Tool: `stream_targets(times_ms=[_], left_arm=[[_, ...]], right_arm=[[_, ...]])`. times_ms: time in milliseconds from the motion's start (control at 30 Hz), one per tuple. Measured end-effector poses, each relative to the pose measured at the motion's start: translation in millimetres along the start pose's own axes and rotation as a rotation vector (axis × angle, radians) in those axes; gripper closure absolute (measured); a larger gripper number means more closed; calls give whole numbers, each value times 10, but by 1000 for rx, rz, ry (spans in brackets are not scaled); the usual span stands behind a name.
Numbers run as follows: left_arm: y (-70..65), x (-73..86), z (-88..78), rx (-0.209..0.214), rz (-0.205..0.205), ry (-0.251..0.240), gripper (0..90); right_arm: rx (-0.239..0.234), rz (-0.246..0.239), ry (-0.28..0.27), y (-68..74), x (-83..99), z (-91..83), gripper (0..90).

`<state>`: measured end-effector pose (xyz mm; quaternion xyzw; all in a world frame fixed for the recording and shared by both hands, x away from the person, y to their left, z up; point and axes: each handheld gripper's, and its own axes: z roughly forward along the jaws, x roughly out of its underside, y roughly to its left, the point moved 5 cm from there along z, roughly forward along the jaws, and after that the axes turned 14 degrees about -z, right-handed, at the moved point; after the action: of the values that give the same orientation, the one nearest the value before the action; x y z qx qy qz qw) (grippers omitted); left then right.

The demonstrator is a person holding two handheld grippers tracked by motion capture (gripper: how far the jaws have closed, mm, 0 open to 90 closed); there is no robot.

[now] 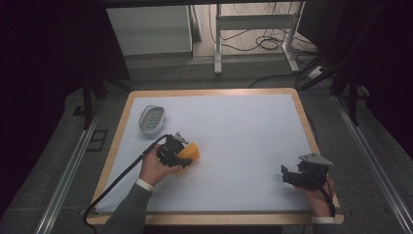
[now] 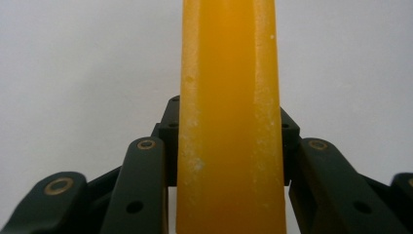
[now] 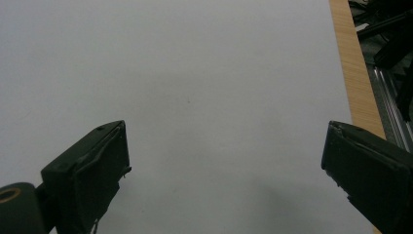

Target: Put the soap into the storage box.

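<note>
Your left gripper (image 1: pixel 184 157) is clamped on the orange block (image 1: pixel 191 152) at table left-centre, its long axis running out toward 2 o'clock between the jaws, grey soap dish (image 1: pixel 151 118) near at 11 o'clock; right gripper (image 1: pixel 290 174) gapes empty, well apart.

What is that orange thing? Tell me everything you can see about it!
The orange thing is a smooth, waxy-looking yellow-orange block, a bit like soap, with pale, chalky scuffs along its edges. It sits left of the middle of the white table. The left tool is shut on it, one black jaw pressing each side. In the left gripper view it runs straight up between the jaws.
</note>
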<state>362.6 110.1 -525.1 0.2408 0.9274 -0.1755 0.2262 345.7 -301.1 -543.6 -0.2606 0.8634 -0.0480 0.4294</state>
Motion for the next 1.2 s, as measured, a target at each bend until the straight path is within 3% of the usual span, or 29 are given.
stream_targets(times_ms=[567, 667, 733, 967, 1100, 1200], left_arm=[[140, -20, -248, -22, -27, -65, 610], [110, -23, -318, 21, -26, -83, 610], [101, -27, -337, 27, -27, -91, 610], [147, -38, -423, 17, -29, -93, 610], [193, -49, -459, -20, -29, -120, 610], [209, -58, -492, -12, -35, -126, 610]], right_arm=[[-4, 12, -4, 2, -3, -1, 34], [-1, 14, -4, -2, -2, -2, 34], [-1, 15, -4, -3, -3, -2, 34], [-10, 34, -17, -6, -16, -14, 35], [-12, 25, -14, -3, -13, -12, 37], [-10, 23, -12, -5, -11, -10, 37]])
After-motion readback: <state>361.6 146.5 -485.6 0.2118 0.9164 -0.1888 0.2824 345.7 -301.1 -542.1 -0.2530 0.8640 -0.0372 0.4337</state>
